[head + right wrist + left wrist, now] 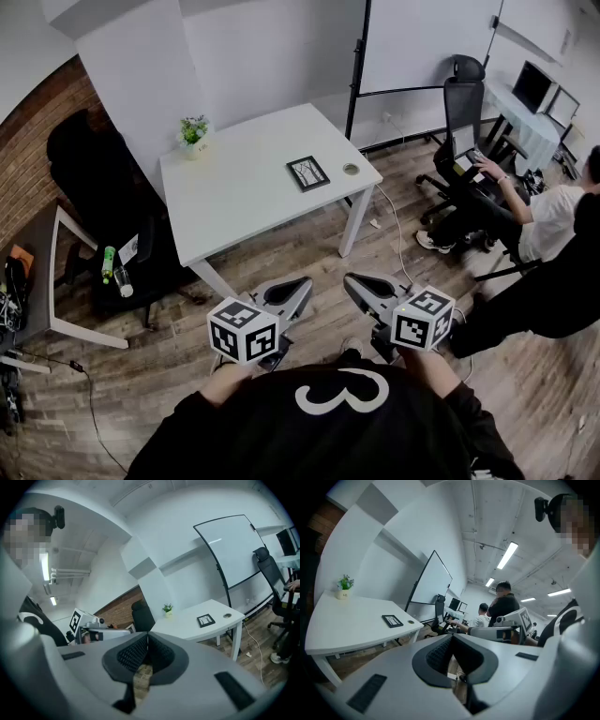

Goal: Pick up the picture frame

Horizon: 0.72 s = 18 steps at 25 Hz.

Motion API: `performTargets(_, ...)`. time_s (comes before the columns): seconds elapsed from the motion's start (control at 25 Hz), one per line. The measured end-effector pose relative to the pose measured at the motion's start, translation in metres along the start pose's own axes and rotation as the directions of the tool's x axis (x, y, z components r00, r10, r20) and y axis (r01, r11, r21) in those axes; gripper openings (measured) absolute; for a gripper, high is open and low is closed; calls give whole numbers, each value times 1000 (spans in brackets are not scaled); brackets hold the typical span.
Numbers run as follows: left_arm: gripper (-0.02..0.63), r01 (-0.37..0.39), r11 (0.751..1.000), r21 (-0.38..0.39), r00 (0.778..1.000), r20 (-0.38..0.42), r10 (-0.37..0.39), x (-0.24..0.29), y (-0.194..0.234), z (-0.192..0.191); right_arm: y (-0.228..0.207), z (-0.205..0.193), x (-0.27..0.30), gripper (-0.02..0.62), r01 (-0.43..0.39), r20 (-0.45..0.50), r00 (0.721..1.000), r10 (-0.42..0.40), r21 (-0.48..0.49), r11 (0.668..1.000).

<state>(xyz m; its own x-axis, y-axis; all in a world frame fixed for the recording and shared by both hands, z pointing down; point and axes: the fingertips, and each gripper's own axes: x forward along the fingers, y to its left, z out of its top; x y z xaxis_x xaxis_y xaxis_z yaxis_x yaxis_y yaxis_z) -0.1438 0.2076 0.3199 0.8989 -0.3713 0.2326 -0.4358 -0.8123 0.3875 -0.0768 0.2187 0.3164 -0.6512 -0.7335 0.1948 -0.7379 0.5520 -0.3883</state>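
the picture frame (pixel 307 172) is a small black one with a pale picture inside, lying flat and slightly askew on the white table (pixel 234 202), closer to its right edge

White table (pixel 234 202), wooden floor (pixel 141 375), whiteboard (pixel 422 42).

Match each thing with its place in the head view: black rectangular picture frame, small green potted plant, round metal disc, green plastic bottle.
1 black rectangular picture frame
2 small green potted plant
3 round metal disc
4 green plastic bottle

A off the white table, to its left
B table's far left corner
C near the table's right corner
D flat on the table, left of the disc

Pairs: 1-D, 2-B, 3-C, 4-A
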Motion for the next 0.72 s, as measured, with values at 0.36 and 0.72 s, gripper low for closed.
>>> performTargets(0.36, 15, -8, 1000, -7, 1000, 26, 8, -10, -1, 3, 10, -2, 5, 25, -19, -10, 1000, 19, -10, 1000)
performTargets(0.72, 15, -4, 1000, -4, 999, 43, 5, -22, -3, 5, 18, -2, 6, 26, -23, 9, 1000, 23, -1, 1000)
